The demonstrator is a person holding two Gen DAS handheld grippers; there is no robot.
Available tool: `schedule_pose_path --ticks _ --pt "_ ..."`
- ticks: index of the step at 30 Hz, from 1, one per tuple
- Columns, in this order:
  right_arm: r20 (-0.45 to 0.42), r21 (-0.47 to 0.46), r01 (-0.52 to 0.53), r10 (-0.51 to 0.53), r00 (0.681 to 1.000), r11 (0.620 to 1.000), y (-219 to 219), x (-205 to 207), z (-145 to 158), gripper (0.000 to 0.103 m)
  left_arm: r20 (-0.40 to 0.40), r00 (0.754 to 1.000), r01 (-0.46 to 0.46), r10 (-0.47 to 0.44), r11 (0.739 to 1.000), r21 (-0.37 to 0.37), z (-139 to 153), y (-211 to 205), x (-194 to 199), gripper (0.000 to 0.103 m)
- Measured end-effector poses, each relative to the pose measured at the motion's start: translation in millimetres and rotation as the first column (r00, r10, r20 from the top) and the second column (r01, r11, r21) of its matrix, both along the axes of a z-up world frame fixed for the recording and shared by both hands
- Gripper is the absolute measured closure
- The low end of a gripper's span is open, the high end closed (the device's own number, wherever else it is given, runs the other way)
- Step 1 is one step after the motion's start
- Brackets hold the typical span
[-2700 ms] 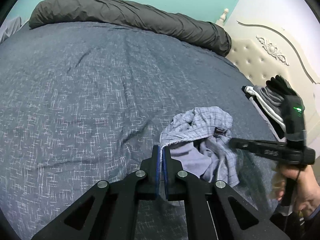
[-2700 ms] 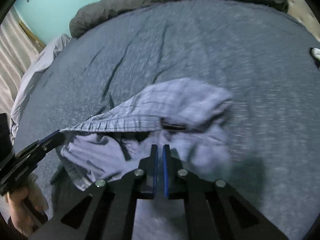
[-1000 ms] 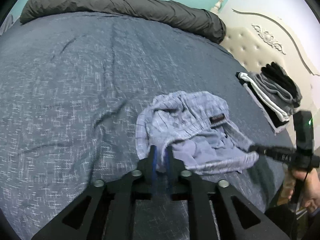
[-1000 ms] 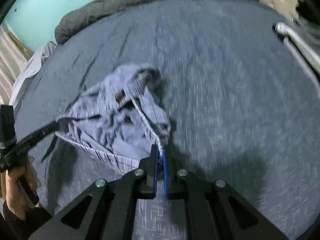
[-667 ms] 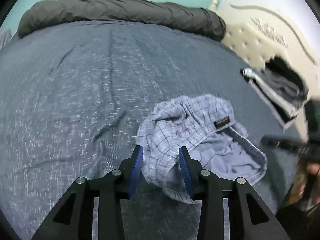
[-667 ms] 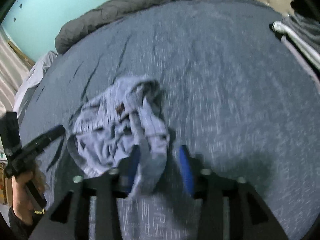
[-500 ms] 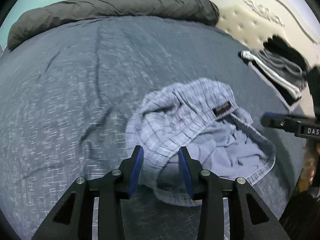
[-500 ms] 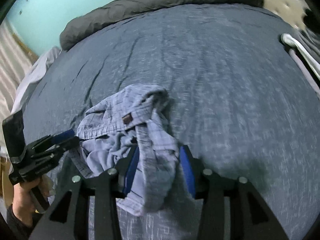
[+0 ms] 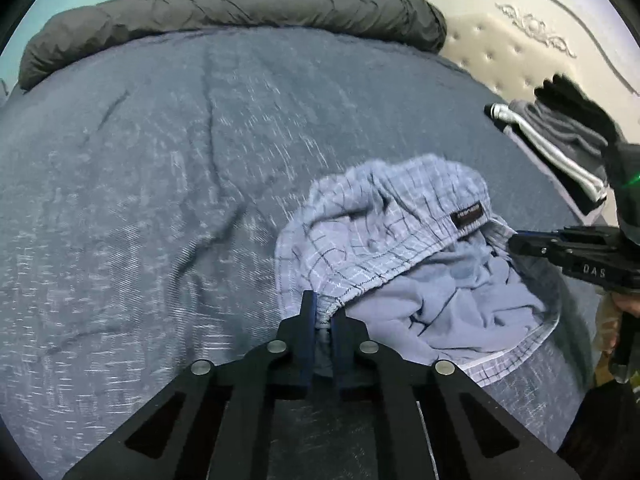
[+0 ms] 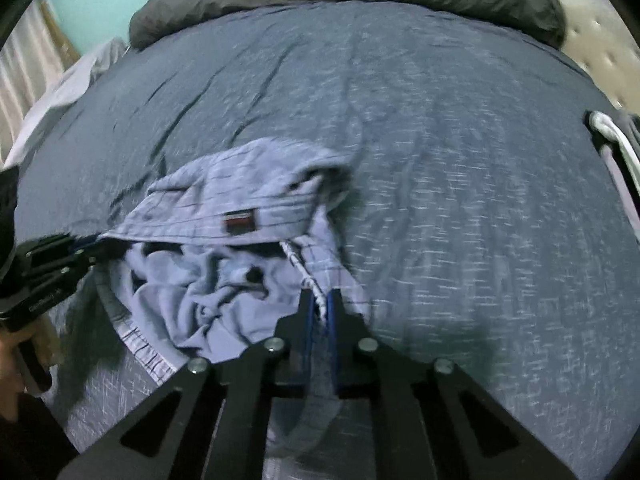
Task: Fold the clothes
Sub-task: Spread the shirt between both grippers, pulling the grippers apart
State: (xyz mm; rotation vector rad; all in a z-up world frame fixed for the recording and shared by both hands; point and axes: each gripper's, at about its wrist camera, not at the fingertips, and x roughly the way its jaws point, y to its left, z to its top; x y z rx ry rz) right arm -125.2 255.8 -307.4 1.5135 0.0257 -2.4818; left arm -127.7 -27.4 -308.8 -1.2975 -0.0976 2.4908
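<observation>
My left gripper (image 9: 323,322) has just closed on the gathered waistband of the light blue checked cotton shorts (image 9: 384,236), cloth pinched between its pads. My right gripper (image 10: 319,312) has just closed too, clamped on the opposite side of the waistband. The shorts lie crumpled on the dark blue flecked bedspread (image 9: 160,184), waistband open toward me. A stack of folded grey and black clothes (image 9: 560,148) sits near the cream tufted headboard (image 9: 520,48).
</observation>
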Motion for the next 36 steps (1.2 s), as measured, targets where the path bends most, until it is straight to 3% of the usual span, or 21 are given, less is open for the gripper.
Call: schedule_pose_path --ticks 9,12,19,28,36 --pt "-0.101 -0.049 0.128 -0.132 0.986 0.991 49 10 43 0.099 -0.059 0.986 -0.145 0.155 0.980 0.137 34 -54 24 0.098" --pt "-0.056 -0.055 0.118 -0.121 0.991 0.992 48 9 35 0.099 -0.038 0.984 -0.166 0.172 0.979 0.121 31 -61 30 0.097" --pt "0.017 -0.053 0.060 -0.059 0.998 0.997 30 11 11 0.098 0.030 0.993 -0.115 0.114 0.993 0.015 7 -42 26 0.091" --pt "0.005 -0.046 0.066 -0.066 0.998 0.997 36 11 11 0.087 0.047 0.991 -0.125 0.125 0.992 -0.012 -1 -40 17 0.089" --pt "-0.008 -0.076 0.064 -0.065 0.998 0.995 40 6 14 0.087 0.045 0.992 -0.120 0.119 0.993 0.009 -2 -36 15 0.091"
